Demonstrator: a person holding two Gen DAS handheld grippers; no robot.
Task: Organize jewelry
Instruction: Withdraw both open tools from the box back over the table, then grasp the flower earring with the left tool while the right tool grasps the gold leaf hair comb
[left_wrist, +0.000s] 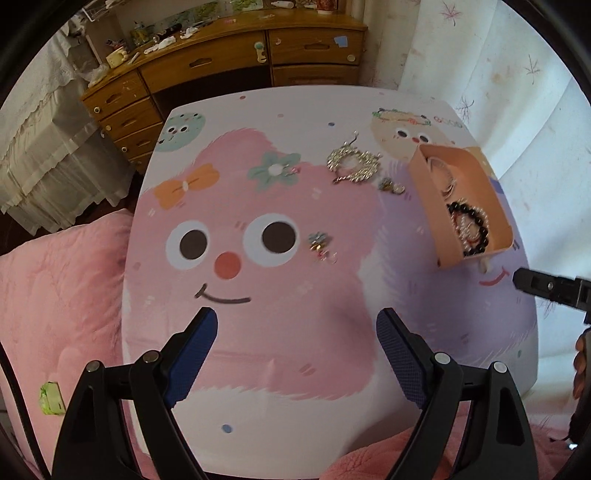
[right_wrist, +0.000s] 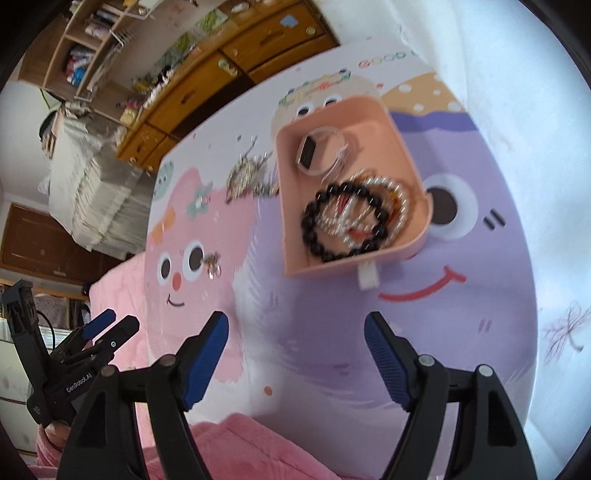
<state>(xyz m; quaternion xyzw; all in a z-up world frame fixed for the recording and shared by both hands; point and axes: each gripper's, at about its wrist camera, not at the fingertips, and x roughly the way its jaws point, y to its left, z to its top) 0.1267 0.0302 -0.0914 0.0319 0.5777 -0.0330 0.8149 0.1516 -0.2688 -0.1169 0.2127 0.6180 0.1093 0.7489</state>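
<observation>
1. The pink box (right_wrist: 406, 155) is sitting on the right side of the cartoon-printed table (left_wrist: 258, 332). It is holding a black bead bracelet (right_wrist: 314, 225), a pearl bracelet (right_wrist: 388, 184) overlapping it, and a clear bangle with a dark clasp (right_wrist: 317, 151) at the far end.
2. Loose pieces are lying on the table left of the box: a sparkly chain cluster (left_wrist: 352, 160) at the far side, a small gold piece (left_wrist: 391, 186) just beside the box, and a small flower-shaped piece (left_wrist: 321, 245) nearer, next to the printed eye.
3. The right gripper (right_wrist: 295, 325) is hovering near the box's near end with its jaws spread and nothing between them. The left gripper (left_wrist: 297, 321) is hovering over the near middle of the table, jaws likewise spread and empty.
4. Risk: the loose pieces are small and flat, so a closing jaw is likely to skid over them or push them across the smooth table instead of lifting them.
5. Risk: the chain cluster is tangled, so a pinch on one strand is likely to drag the rest or let it dangle and snag on the box wall.
6. Risk: the box is light and standing close to the table's right edge; a nudge from either gripper could shift or tip it.
7. Risk: the two grippers are working close together and could collide over the box.
</observation>
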